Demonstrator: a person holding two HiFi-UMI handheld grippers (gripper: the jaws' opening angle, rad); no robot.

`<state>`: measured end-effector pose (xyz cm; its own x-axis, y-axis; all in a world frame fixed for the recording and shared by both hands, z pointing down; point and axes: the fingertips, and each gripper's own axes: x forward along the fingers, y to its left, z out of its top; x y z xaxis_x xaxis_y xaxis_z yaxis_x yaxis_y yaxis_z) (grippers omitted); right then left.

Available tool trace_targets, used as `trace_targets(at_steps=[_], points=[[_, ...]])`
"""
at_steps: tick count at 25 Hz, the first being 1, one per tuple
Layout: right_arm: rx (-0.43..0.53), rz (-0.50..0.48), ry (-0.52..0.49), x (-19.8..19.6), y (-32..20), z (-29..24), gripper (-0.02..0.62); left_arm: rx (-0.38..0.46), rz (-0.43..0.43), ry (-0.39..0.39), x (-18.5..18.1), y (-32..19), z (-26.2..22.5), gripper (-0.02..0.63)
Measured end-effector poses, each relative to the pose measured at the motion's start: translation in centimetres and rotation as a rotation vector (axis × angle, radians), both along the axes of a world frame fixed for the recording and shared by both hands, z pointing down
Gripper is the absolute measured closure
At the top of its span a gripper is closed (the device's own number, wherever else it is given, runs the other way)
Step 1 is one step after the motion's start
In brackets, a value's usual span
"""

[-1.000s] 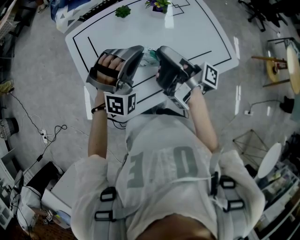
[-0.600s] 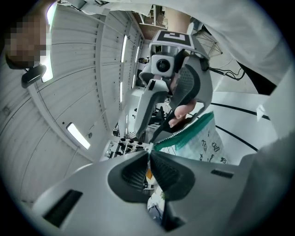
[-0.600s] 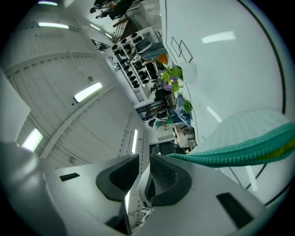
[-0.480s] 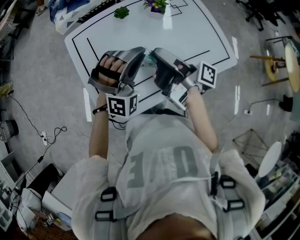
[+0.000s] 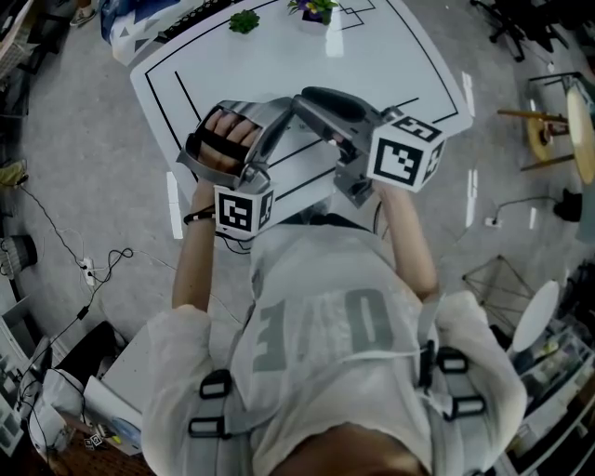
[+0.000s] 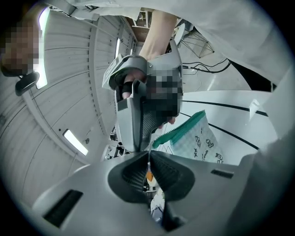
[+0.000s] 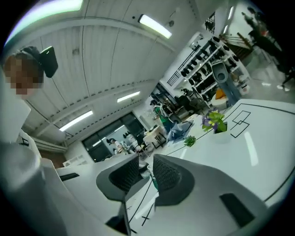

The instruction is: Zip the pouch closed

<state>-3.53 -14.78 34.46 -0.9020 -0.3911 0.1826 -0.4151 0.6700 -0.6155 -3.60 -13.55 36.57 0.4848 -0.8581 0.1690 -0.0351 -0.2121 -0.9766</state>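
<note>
The pouch [image 6: 196,138] is white with dark print and a green zipper strip [image 6: 177,133]; it hangs above the white table [image 5: 372,65]. My left gripper [image 6: 149,154] is shut on a thin edge of it. In the head view the left gripper [image 5: 270,121] and right gripper [image 5: 311,100] meet tip to tip and hide the pouch. The left gripper view shows the right gripper [image 6: 138,115] facing me at the zipper's near end. The right gripper's [image 7: 146,168] jaws are opening slightly, and a small white and green bit of the pouch [image 7: 147,175] shows in the gap beyond its tips.
Two small potted plants [image 5: 244,20] [image 5: 316,9] stand at the table's far edge, which carries black line markings. Cables [image 5: 93,270] lie on the floor to the left. Chairs and stands [image 5: 548,121] are on the right.
The right gripper has rolled over in place, so its marker cube now faces up. The green bit of pouch seen between the grippers before is now covered. The left gripper held still.
</note>
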Motion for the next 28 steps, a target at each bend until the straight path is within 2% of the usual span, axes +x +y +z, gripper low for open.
trace_targets(at_steps=[4,8,14,20,23,28], points=[[-0.057,-0.005,-0.023,0.3,0.1,0.7,0.520,0.012,0.000,0.018,-0.3,0.4,-0.7,0.589],[-0.073,0.016,-0.060,0.3,0.2,0.2,0.538,0.019,-0.006,0.020,-0.4,0.6,-0.6,0.589],[-0.207,0.064,-0.225,0.8,0.5,-0.2,0.543,0.035,-0.008,0.026,-0.5,0.7,-0.9,0.589],[-0.231,0.067,-0.328,1.1,1.0,-0.9,0.542,0.042,-0.010,0.033,-0.5,0.4,-1.1,0.589],[-0.135,0.064,-0.265,1.3,1.6,-1.0,0.543,0.040,-0.016,0.039,-0.5,0.3,-1.1,0.589],[0.163,0.057,0.003,1.2,2.5,-0.7,0.543,0.031,-0.025,0.055,-0.7,-0.1,-1.1,0.589]])
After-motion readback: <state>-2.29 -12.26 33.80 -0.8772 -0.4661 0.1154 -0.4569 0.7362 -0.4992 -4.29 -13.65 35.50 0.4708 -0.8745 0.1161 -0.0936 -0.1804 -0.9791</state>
